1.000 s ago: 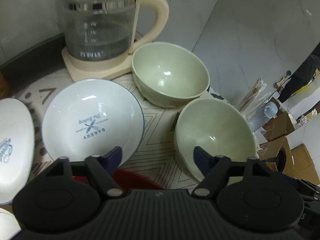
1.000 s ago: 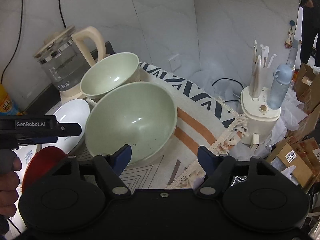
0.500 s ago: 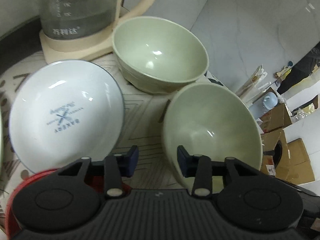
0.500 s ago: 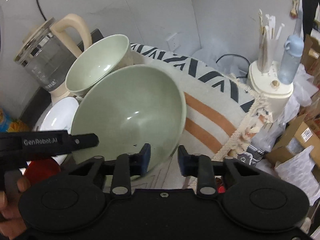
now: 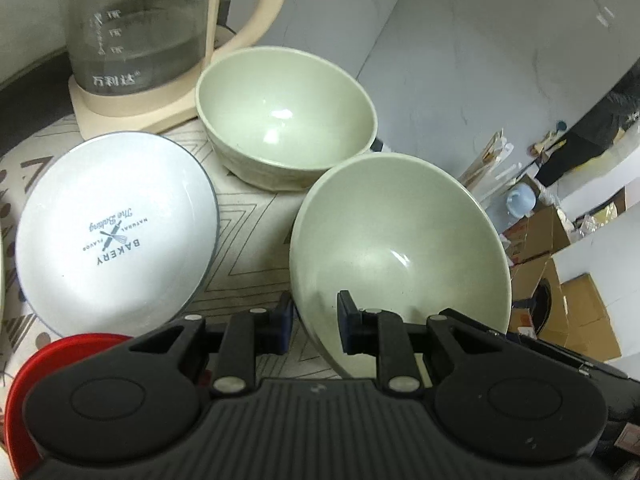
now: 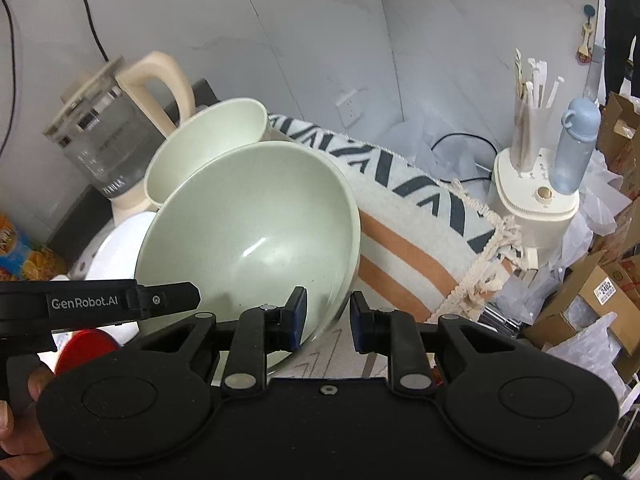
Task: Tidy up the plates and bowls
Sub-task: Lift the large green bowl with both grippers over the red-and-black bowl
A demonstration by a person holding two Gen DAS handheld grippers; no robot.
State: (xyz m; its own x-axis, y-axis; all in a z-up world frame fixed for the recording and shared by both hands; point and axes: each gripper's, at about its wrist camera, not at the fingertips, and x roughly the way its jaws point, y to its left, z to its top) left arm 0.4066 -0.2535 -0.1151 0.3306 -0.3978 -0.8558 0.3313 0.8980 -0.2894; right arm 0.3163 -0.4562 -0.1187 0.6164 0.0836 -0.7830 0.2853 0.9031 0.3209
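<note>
Green bowl (image 5: 400, 248) rim sits between both closing pairs of jaws, left gripper (image 5: 312, 322) and right gripper (image 6: 326, 316) clamping it

Two pale green glossy ceramic-looking bowls (image 5: 400, 248) (image 5: 286, 114) are catching highlights beside a smooth white enamel-look plate (image 5: 116, 236), while a clear glass kettle on a cream plastic base (image 5: 136, 40) is standing on matt woven patterned cloth (image 6: 416, 216).
</note>
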